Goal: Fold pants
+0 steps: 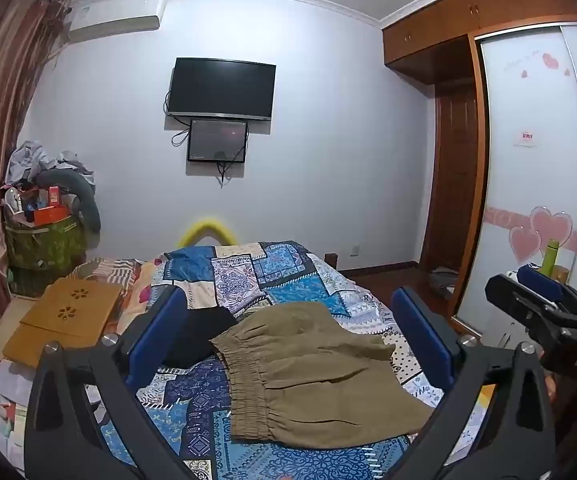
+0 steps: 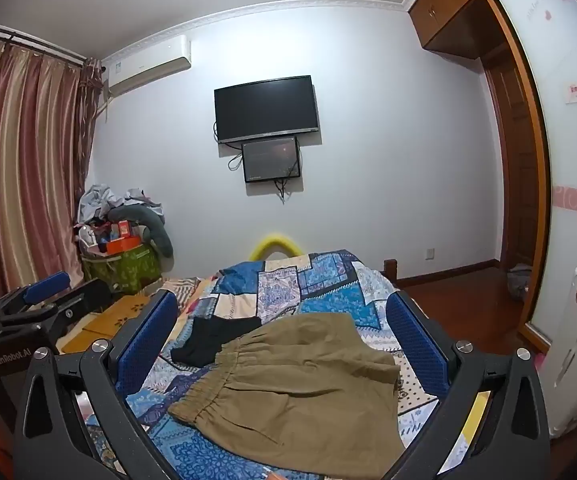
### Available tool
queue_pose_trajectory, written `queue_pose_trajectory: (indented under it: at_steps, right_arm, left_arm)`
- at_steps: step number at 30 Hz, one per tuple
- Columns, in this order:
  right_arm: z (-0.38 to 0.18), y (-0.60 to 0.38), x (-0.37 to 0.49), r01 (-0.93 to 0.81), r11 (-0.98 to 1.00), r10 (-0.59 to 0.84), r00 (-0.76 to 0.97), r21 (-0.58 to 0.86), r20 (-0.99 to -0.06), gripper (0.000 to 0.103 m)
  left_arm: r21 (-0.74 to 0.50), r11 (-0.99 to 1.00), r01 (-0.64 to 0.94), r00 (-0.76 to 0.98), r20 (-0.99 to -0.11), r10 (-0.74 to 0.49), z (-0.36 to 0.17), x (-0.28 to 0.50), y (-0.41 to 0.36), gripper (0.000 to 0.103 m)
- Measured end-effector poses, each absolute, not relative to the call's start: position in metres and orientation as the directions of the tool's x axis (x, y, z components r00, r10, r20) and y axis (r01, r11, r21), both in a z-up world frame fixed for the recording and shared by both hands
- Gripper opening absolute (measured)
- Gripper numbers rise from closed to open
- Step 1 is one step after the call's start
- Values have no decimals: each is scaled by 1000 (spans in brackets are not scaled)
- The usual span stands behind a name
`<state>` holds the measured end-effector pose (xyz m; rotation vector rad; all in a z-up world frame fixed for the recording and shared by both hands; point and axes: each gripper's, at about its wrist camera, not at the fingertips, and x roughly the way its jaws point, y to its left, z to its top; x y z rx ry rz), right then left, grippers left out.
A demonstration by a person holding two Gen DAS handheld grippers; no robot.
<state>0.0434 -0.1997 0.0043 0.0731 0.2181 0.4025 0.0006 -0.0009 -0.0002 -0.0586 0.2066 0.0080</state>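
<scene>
The left gripper (image 1: 288, 332) sat nearest the lens, its blue-padded jaws spread wide and holding nothing, poised above the bed without touching cloth. The right gripper (image 2: 282, 336) was in like condition: jaws parted, empty, clear of the fabric. Between and beyond both pairs of fingers lay the khaki pants (image 1: 312, 372), on the patchwork quilt (image 1: 248, 276), elastic waistband toward the left and the body already doubled into a compact, somewhat rumpled heap; the legs could not be made out separately. A black garment (image 2: 212, 340) lay just beside the waistband on the left, its edge touching or slipping under the khaki cloth; which, could not be determined. A wooden lap tray (image 1: 68, 316) rested on the bed's left side, well apart. Hazards noted, as judgement: a grasp near the waistband might catch the black garment as well and drag it into the fold; a pinch on the upper layer only would likely peel the stack open; the soft quilt could bunch under a deep bite; and the pants lay near the right bed edge, so a sideways pull might slide them off.
</scene>
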Motion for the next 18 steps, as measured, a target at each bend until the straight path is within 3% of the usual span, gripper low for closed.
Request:
queue_pose_trajectory:
  at_steps: [18]
  right_arm:
    - [-4, -200, 44, -373, 921, 389, 897, 111, -209, 103]
  left_arm:
    - [-46, 999, -2, 981, -192, -7, -2, 1, -4, 103]
